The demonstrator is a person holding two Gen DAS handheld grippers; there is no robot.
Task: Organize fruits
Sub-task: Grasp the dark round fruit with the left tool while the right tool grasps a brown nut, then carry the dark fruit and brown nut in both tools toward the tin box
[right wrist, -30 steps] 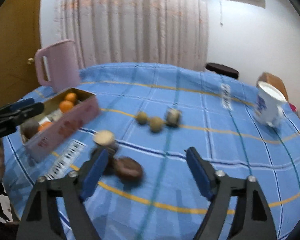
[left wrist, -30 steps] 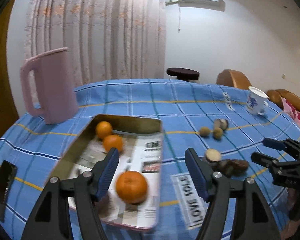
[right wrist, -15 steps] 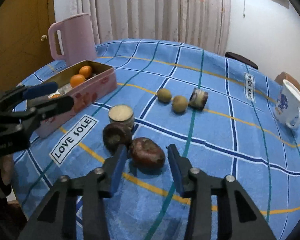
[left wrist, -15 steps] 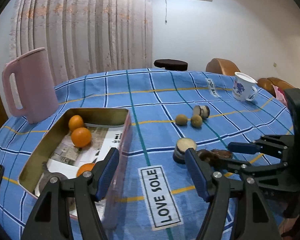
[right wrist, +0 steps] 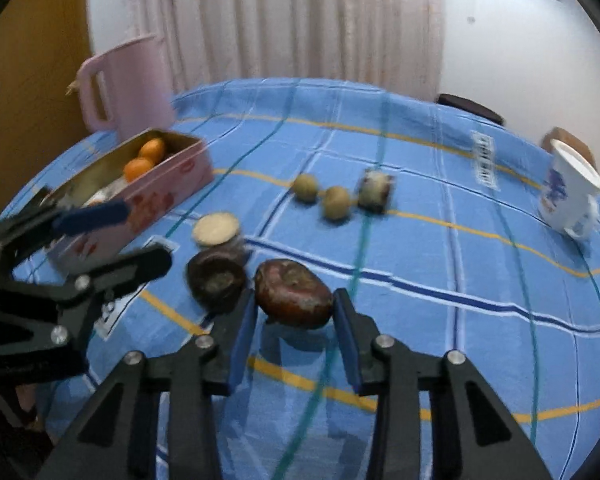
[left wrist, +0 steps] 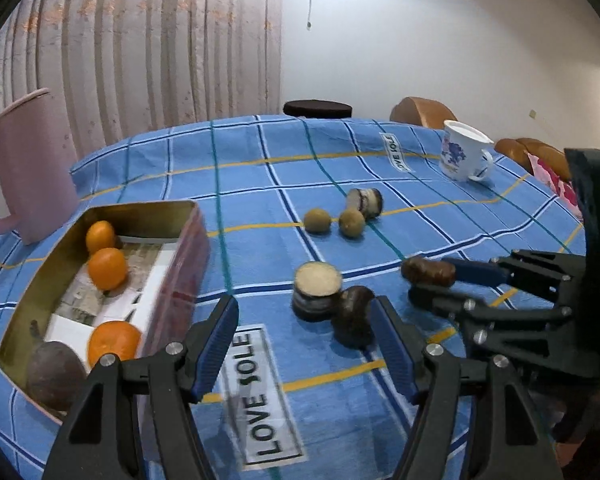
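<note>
Gripped a dark brown fruit (right wrist: 294, 294) between the right gripper (right wrist: 295, 318) pads, above the blue checked cloth (right wrist: 440, 248).
Hovered nearby with the left gripper (left wrist: 306, 332) spread wide, holding nothing, beside the tin (left wrist: 180, 264) of oranges (left wrist: 107, 269).

Left wrist view: white label (left wrist: 266, 396) printed on the blue checked cloth, at 6 o'clock, black capitals, reads "LOVE SOLE"; the S is partly smeared. A second white label (left wrist: 396, 151) on the same cloth at 1 o'clock reads "LOVE SOLE", small but legible.

Right wrist view: far label (right wrist: 485, 159) at 2 o'clock, lettering blurred, unreadable. Newsprint lining the tin (left wrist: 112, 280): print too small to read.
</note>
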